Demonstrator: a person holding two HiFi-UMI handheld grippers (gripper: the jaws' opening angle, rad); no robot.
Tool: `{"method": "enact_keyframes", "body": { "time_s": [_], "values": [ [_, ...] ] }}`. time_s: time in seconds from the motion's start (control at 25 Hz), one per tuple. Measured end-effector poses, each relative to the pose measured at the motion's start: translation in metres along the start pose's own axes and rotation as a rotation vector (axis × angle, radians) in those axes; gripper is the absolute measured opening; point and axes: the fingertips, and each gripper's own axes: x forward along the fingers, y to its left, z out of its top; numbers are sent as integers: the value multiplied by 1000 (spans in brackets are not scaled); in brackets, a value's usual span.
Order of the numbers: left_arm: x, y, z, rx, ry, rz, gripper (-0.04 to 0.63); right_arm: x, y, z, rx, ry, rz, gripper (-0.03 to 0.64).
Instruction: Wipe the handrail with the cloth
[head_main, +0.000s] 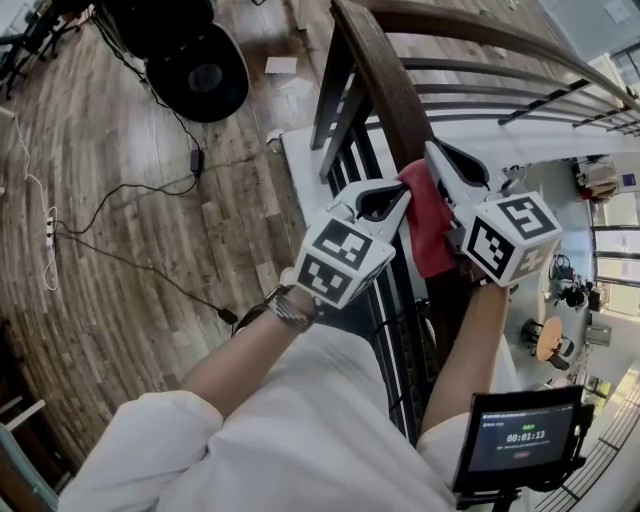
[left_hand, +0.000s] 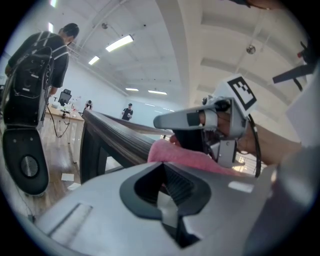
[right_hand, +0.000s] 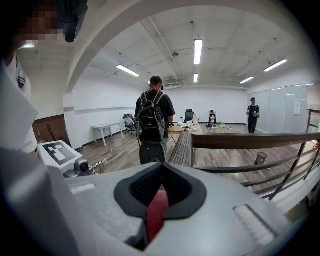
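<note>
Fingers (right_hand: 192, 196) of right gripper (head_main: 432, 152) clench one red cloth (head_main: 426, 226) over one handrail (head_main: 380, 70); left gripper (head_main: 403, 194) clenched empty.

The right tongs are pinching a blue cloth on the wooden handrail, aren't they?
Not quite. The cloth is red, not blue. The right gripper view shows red fabric pinched in the right tongs, and the head view shows it lying over the wooden handrail.
</note>
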Motion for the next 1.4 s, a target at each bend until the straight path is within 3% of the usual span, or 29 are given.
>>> {"method": "enact_keyframes", "body": {
  "time_s": [1.4],
  "values": [
    [3, -9, -2, -2, 1, -18, 6, -5, -9, -14, 26, 39, -31, 3]
  ]
}}
